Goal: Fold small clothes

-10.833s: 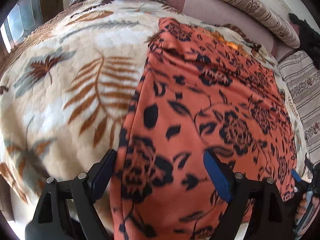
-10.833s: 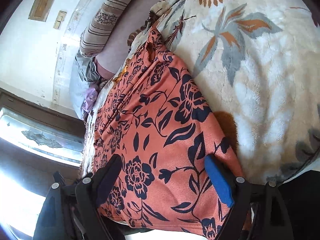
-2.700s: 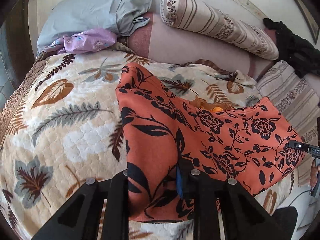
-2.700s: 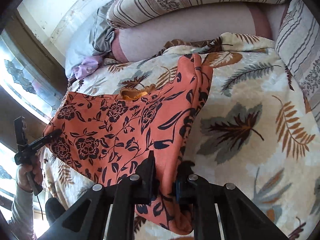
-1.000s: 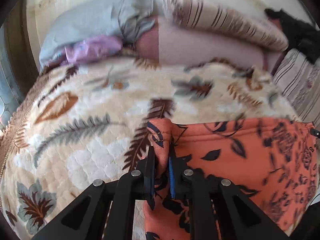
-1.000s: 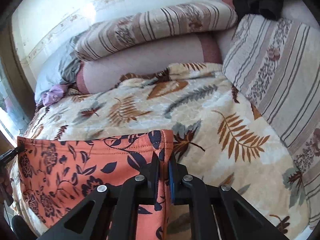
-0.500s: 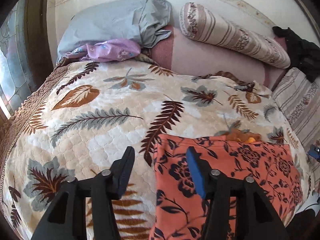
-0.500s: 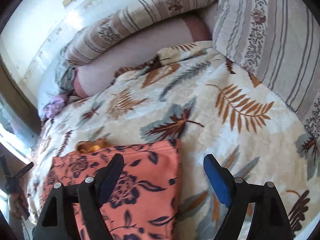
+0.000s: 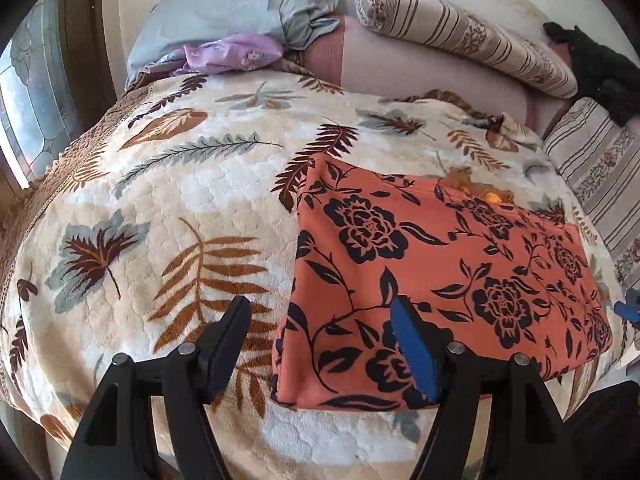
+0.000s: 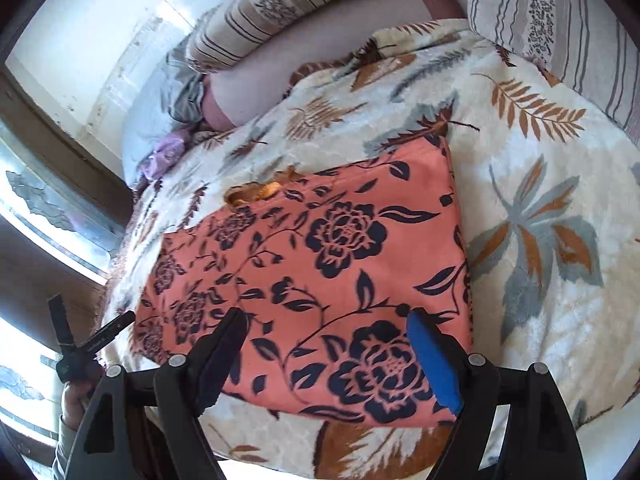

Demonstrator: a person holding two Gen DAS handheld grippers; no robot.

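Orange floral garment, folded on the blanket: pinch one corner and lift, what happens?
The orange floral garment is thin layered cloth, so it would probably droop and unfold. It looks light. On the plush blanket, a push would likely bunch it rather than slide it.

Plenty of open leaf-print blanket (image 9: 168, 184) to the left of the folded orange garment (image 9: 432, 264) & on its far side, nothing standing on it. Back edge is walled off by the grey pillow (image 9: 240, 4), striped bolster (image 9: 460, 28) & purple cloth (image 9: 236, 54). Right side hemmed in by a striped cushion (image 10: 560, 28); window frame (image 10: 52, 148) crowds the left.
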